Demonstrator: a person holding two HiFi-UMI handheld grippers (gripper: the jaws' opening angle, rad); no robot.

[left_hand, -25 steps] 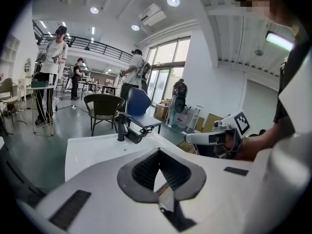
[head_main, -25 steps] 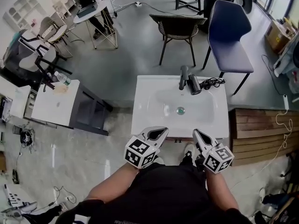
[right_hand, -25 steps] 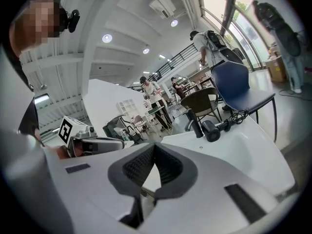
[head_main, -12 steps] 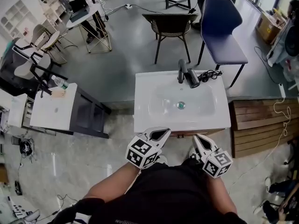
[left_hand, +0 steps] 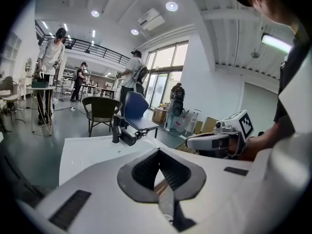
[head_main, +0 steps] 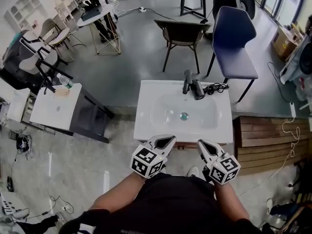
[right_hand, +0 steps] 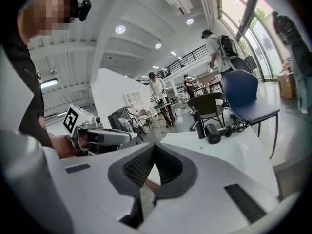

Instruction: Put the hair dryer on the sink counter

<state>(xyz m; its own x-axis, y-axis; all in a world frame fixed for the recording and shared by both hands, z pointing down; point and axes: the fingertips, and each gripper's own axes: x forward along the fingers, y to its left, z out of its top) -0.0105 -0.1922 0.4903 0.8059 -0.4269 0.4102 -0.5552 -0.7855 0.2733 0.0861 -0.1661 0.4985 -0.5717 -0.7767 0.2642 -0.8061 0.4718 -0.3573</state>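
The black hair dryer lies on the back rim of the white sink counter, just right of the black faucet, its cord coiled further right. My left gripper and right gripper hover side by side at the counter's front edge, both shut and holding nothing, far from the dryer. In the left gripper view the hair dryer rests beside the faucet, beyond my shut left gripper. The right gripper view shows the hair dryer past my shut right gripper.
A blue chair and a dark wicker chair stand behind the sink. A white side table with a bottle is to the left. Wooden slats lie at the right. People stand in the background.
Both grippers have shifted a little along the counter's front edge, and the right one has rolled slightly. The head view has swung. The hair dryer has not moved.
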